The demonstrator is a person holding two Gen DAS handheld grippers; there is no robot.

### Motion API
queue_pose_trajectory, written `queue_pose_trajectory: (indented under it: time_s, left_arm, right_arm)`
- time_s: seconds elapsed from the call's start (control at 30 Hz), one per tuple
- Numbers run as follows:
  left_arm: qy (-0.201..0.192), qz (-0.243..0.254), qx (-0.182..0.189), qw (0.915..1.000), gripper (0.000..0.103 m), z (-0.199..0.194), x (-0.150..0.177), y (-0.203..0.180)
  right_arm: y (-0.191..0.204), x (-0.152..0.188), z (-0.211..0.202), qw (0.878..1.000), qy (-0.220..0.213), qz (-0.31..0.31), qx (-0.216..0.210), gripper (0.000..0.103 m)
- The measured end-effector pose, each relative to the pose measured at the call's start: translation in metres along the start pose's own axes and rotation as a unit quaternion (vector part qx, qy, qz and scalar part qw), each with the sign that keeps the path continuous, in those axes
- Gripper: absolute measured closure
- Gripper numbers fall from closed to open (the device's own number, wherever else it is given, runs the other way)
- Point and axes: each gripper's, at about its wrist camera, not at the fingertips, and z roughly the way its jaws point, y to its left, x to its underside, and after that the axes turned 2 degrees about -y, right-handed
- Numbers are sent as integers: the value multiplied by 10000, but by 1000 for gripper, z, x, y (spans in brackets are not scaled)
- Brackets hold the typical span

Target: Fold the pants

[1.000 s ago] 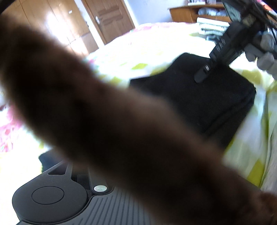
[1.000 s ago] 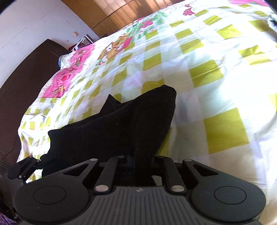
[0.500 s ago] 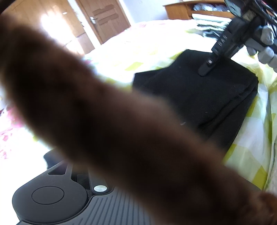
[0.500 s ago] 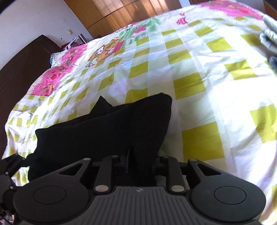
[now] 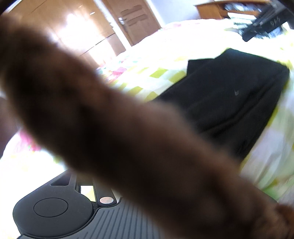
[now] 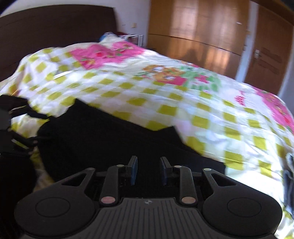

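Observation:
The black pants (image 6: 102, 139) lie folded into a thick stack on the checked bedspread (image 6: 165, 92); they also show in the left wrist view (image 5: 233, 97). My right gripper (image 6: 148, 170) is open and empty just above the near edge of the pants. Its body shows at the top right of the left wrist view (image 5: 264, 27), away from the pants. A blurred brown shape (image 5: 114, 132) close to the lens hides the left gripper's fingers. From the right wrist view the left gripper (image 6: 20, 126) is at the pants' left end; its state is unclear.
A dark headboard (image 6: 46, 33) stands behind the bed. Wooden wardrobes (image 6: 202, 33) and a door (image 6: 268, 62) line the far wall. A wooden shelf with stacked items (image 5: 231, 11) stands past the bed.
My right gripper has let go of the pants, opened and lifted away. The fold it held now lies flat on the stack. The right wrist view has swung toward the headboard.

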Motion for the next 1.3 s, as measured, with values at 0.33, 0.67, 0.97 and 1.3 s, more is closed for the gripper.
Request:
queue_pose_trajectory:
  time_s: [0.33,0.67,0.97,1.3]
  left_arm:
    - [-149,652,-22,9978,47,-2,9,-8]
    - [-221,689,-190,9972,58,2,4,-10]
    - [-352,352,-144,9987,83,-30,-6,-5]
    - [36,329,-8,9995,75,-21,-2,-3]
  right_arm:
    - [107,12,72,9826,149,-1498,-1087,60]
    - [103,7,94,9907,212,-1083,-794,77]
    - [99,10,59,9906,-27,-1000,-934,79]
    - [46,-2,47,9932,-104,-240,-1134,76]
